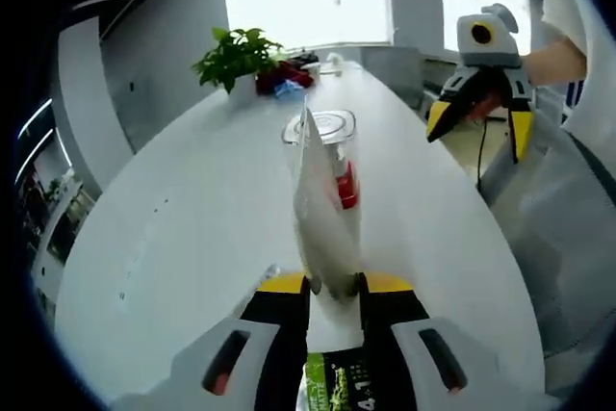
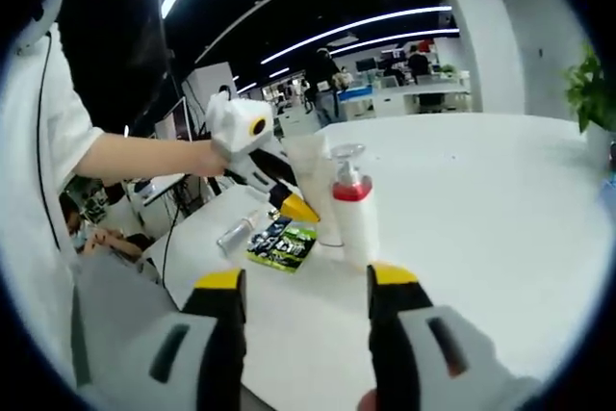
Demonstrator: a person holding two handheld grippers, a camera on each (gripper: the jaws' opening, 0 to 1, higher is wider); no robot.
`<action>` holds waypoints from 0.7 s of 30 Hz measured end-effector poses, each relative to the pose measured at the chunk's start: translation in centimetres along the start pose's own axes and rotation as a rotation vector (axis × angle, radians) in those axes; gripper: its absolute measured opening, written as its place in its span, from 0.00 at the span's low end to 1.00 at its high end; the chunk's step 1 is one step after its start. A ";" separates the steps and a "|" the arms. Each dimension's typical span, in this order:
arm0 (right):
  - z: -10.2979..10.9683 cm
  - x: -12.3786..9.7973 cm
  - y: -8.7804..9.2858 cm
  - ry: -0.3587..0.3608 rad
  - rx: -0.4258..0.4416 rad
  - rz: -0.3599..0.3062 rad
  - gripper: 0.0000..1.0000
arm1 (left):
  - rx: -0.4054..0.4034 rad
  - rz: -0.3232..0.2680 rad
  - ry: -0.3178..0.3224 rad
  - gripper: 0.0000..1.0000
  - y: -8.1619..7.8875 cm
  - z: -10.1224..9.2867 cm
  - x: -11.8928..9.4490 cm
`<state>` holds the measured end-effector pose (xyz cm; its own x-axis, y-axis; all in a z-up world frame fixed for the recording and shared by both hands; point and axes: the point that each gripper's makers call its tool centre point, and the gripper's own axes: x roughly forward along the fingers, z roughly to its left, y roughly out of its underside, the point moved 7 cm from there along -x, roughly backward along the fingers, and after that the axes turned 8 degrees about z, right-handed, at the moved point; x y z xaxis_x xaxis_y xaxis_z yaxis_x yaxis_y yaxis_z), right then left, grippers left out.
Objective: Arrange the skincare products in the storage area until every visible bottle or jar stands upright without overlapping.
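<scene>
My left gripper point(image 1: 334, 284) is shut on a white tube point(image 1: 322, 209), which stands upright on the white table point(image 1: 192, 218). Right behind the tube stands a pump bottle point(image 1: 346, 185) with a red collar and a clear top. In the right gripper view the same pump bottle point(image 2: 354, 214) is upright just beyond my right gripper point(image 2: 306, 278), which is open with nothing between its jaws. The left gripper point(image 2: 289, 204) there holds the tube point(image 2: 308, 175) from the left. A small clear bottle point(image 2: 236, 233) lies on its side near the table edge.
A green packet point(image 2: 284, 243) lies flat beside the tube, also under my left jaws as the green packet point(image 1: 337, 382). A potted plant point(image 1: 236, 57) with red and blue items point(image 1: 284, 79) stands at the far end. A person's sleeve point(image 2: 38, 141) is at the left.
</scene>
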<state>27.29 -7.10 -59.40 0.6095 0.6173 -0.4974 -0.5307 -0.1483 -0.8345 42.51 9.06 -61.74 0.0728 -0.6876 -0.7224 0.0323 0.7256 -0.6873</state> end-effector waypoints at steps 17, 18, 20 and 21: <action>-0.1 -0.1 -0.2 0.006 -0.006 -0.002 0.51 | 0.005 0.028 0.015 0.25 0.2 -0.2 -0.3; -0.1 -0.1 -0.2 0.006 -0.008 -0.002 0.52 | 0.000 0.029 0.012 0.25 0.2 -0.3 -0.5; 0.0 -0.1 -0.3 0.006 -0.010 -0.003 0.52 | -0.012 0.028 0.004 0.27 0.3 -0.5 -0.8; 0.1 -0.2 -0.4 0.007 -0.013 -0.003 0.53 | -0.034 0.029 -0.007 0.28 0.5 -0.6 -1.0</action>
<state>27.34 -7.09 -59.01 0.6150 0.6124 -0.4967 -0.5214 -0.1567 -0.8388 41.83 10.10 -61.46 0.0804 -0.6661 -0.7415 -0.0036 0.7437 -0.6685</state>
